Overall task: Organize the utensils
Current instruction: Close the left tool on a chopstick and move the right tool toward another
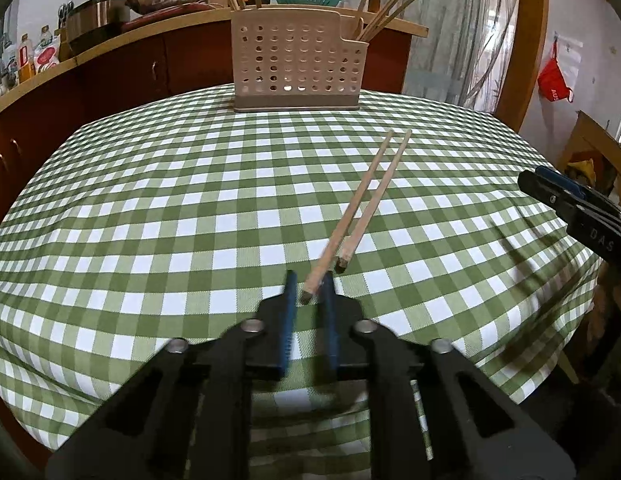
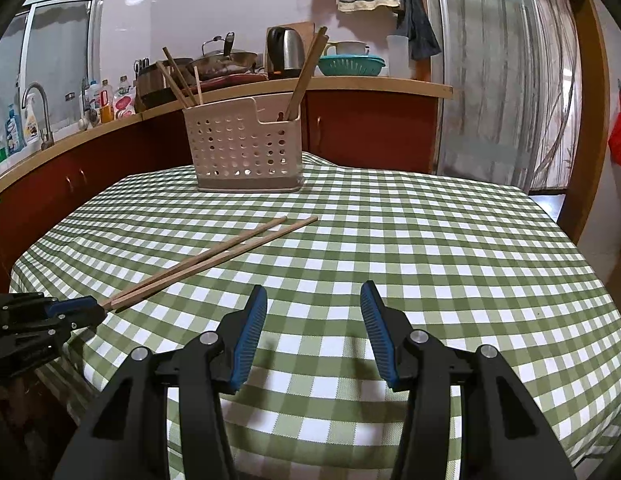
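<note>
Left wrist view, left to right: at lower centre we see the left tongs (image 1: 309, 286) drawn narrow, their blue pads (image 1: 289, 312) closed on the near end of one chopstick (image 1: 350, 212). Its twin, the second chopstick (image 1: 376, 196), lies just beside it on the green checked tablecloth (image 1: 150, 220) covering the counter (image 1: 490, 280); both run toward the upper right of the frame. At upper centre stands the perforated beige utensil holder (image 1: 294, 60), upright at the far edge, with more chopsticks leaning in its compartments. At the right edge the right tongs (image 1: 558, 196) enter the frame.

Right wrist view, left to right: at the lower left edge we find the left tongs (image 2: 84, 308) meeting the ends of the pair of chopsticks (image 2: 214, 258), which slant toward the centre. The utensil holder (image 2: 246, 148) stands above centre. At bottom centre the right tongs (image 2: 312, 300) stand moderately wide above the cloth, with nothing between their pads (image 2: 252, 332).
</note>
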The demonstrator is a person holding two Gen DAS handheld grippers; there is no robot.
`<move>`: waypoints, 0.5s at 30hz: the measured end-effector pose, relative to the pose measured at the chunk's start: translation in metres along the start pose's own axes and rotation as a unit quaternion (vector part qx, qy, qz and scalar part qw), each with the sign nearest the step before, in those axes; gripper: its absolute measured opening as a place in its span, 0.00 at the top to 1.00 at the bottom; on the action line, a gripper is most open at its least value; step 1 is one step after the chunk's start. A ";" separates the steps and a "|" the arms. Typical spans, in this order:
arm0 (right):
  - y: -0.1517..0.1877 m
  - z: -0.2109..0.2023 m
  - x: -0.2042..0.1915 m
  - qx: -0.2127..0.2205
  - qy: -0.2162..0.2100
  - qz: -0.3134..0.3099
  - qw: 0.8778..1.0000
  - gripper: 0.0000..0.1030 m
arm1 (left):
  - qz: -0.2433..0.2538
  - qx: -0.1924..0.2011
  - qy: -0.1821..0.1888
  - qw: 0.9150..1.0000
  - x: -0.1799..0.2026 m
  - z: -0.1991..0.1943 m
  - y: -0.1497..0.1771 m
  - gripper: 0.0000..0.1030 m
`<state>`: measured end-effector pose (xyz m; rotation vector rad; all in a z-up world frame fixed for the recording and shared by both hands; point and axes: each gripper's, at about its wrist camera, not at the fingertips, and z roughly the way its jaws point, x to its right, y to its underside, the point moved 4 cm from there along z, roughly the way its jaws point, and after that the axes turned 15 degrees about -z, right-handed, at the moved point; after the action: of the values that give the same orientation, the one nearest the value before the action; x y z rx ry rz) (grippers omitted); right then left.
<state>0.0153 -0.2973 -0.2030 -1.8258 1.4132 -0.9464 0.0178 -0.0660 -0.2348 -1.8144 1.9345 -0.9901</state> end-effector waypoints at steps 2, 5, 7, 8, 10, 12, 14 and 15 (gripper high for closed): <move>0.000 0.000 0.000 0.001 -0.001 0.000 1.000 0.53 | 0.009 0.000 0.004 1.000 0.004 0.000 0.001 0.91; 0.000 0.000 0.000 0.000 -0.002 0.002 1.000 0.53 | 0.026 0.001 0.011 1.000 0.012 0.000 0.003 0.92; 0.000 0.000 0.001 0.001 -0.002 0.002 1.000 0.53 | 0.038 0.004 0.017 0.999 0.019 -0.002 0.005 0.92; 0.000 0.000 0.001 0.001 -0.002 0.003 1.000 0.53 | 0.043 0.005 0.018 0.999 0.022 -0.002 0.006 0.93; 0.000 0.000 0.001 0.002 -0.002 0.003 1.000 0.53 | 0.057 0.006 0.024 0.998 0.030 -0.003 0.007 0.93; 0.000 0.000 0.001 0.002 -0.002 0.003 1.000 0.53 | 0.070 0.006 0.032 0.997 0.039 -0.002 0.009 0.94; 0.000 -0.001 0.001 0.002 -0.002 0.003 1.000 0.53 | 0.081 0.008 0.038 0.996 0.046 -0.001 0.011 0.94; 0.000 -0.001 0.001 0.002 -0.002 0.003 1.000 0.53 | 0.085 0.007 0.041 0.996 0.049 0.000 0.012 0.94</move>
<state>0.0142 -0.2986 -0.2022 -1.8183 1.4128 -0.9421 0.0016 -0.1138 -0.2314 -1.5930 2.0839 -1.0323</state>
